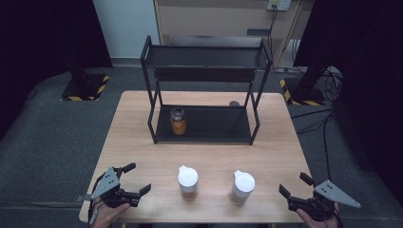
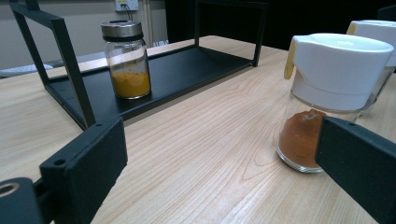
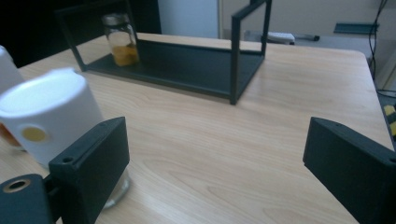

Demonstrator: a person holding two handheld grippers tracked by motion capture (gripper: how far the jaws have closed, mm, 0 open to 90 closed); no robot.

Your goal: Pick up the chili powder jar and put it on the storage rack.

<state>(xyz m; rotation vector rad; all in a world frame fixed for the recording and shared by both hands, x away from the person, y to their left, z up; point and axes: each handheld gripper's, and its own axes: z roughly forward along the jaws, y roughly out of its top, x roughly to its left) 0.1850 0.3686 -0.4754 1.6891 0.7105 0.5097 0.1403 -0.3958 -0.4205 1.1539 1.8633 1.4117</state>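
High view shows one jar (image 1: pixel 178 121) already on the rack (image 1: pixel 204 124) at 12 o'clock — two white-capped jars (image 1: pixel 188 182) wait near you. Your left gripper (image 1: pixel 134 179) and right gripper (image 1: pixel 292 185) hold nothing, jaws spread.

No text, label, brand or number is showing legibly anywhere. The only sign-like markings are the yellow-and-black hazard stripes edging the dark floor plates (image 1: pixel 85 88) beyond the surface; the glass jars and white-capped shakers are carrying no readable print.
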